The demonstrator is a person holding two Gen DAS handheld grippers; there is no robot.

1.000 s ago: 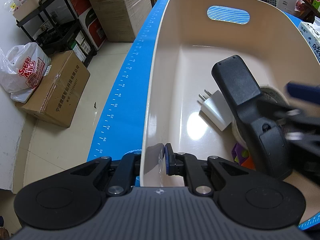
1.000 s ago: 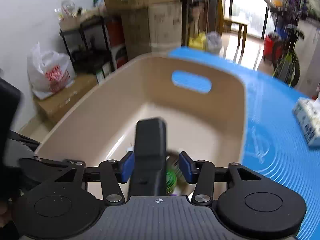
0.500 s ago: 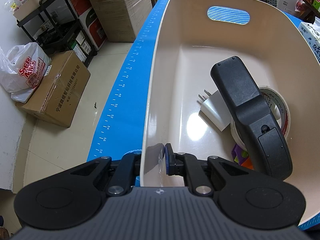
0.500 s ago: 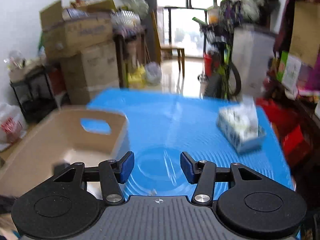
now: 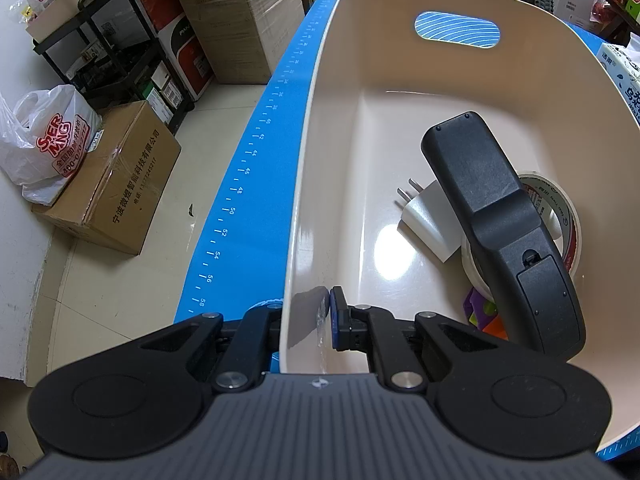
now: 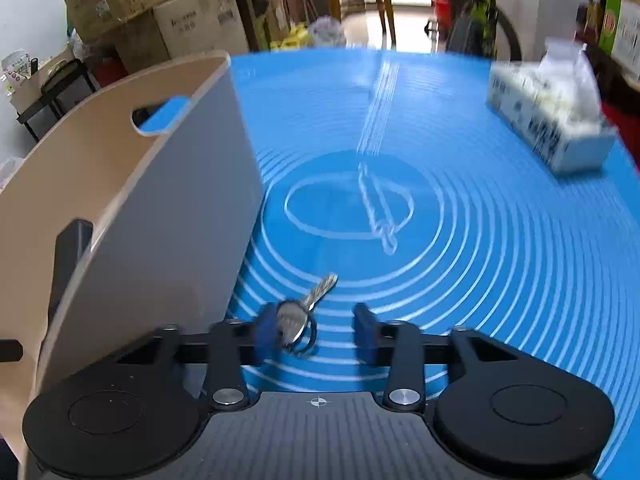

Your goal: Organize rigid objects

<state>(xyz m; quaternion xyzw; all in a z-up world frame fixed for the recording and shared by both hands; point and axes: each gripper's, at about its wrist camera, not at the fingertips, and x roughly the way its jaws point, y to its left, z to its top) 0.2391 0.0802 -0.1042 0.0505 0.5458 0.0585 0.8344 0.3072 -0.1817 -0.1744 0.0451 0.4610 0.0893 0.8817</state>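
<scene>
A beige plastic bin stands on the blue mat. My left gripper is shut on its near left wall, one finger outside and one inside. A black remote lies in the bin, across a white charger plug, a tape roll and a purple and orange toy. In the right wrist view a silver key on a ring lies on the mat beside the bin. My right gripper is low over the key. Its jaws are closing with the key between them, close to the left pad.
A tissue pack sits at the mat's far right. Left of the table's ruler edge, on the floor, are a cardboard box, a white shopping bag, a black shelf rack and stacked cartons.
My right gripper let go of the remote in the bin, swung right and down over the mat to the key, and its jaws narrowed. The left gripper has not moved.
</scene>
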